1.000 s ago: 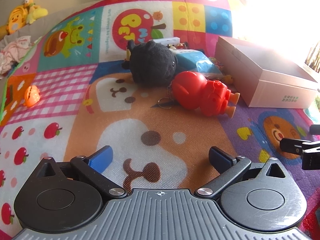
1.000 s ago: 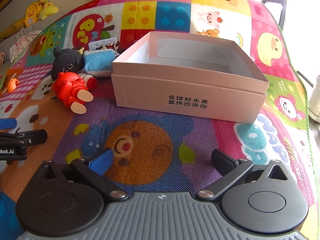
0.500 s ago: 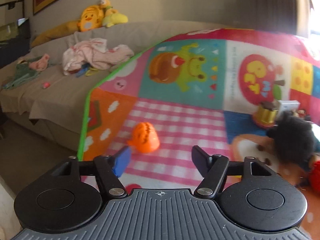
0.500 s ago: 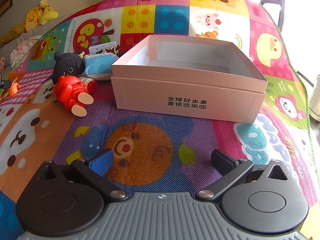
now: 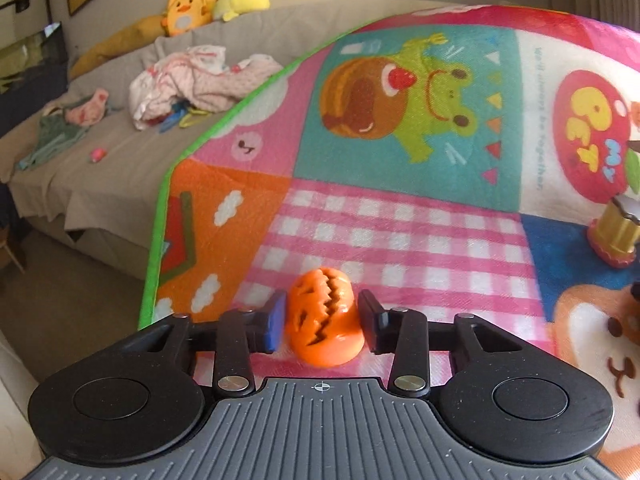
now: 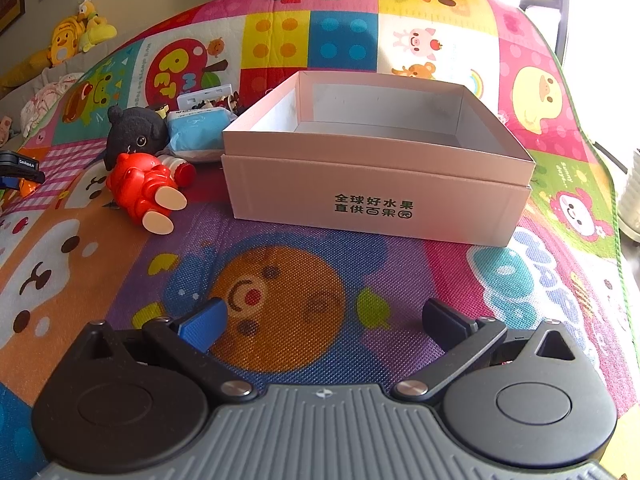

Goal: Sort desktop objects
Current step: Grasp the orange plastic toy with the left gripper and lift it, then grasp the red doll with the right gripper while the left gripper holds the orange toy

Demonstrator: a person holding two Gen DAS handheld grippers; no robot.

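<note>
An orange pumpkin toy point(image 5: 325, 318) lies on the pink checked patch of the play mat. My left gripper point(image 5: 322, 322) has its fingers close on both sides of the pumpkin, seemingly touching it. In the right wrist view the left gripper point(image 6: 18, 166) shows at the far left edge. My right gripper point(image 6: 322, 322) is open and empty above the mat, in front of an open pink cardboard box point(image 6: 376, 196). A red figure toy point(image 6: 140, 188), a black plush point(image 6: 134, 134) and a blue pack point(image 6: 196, 128) lie left of the box.
A gold-coloured toy point(image 5: 616, 232) stands at the right edge of the left wrist view. The mat's green edge point(image 5: 158, 216) drops to the floor on the left. A grey sofa point(image 5: 120, 152) with clothes and yellow plush toys lies beyond.
My left gripper swung left from the toy pile, moved onto the orange pumpkin and closed around it. My right gripper stayed nearly still and open.
</note>
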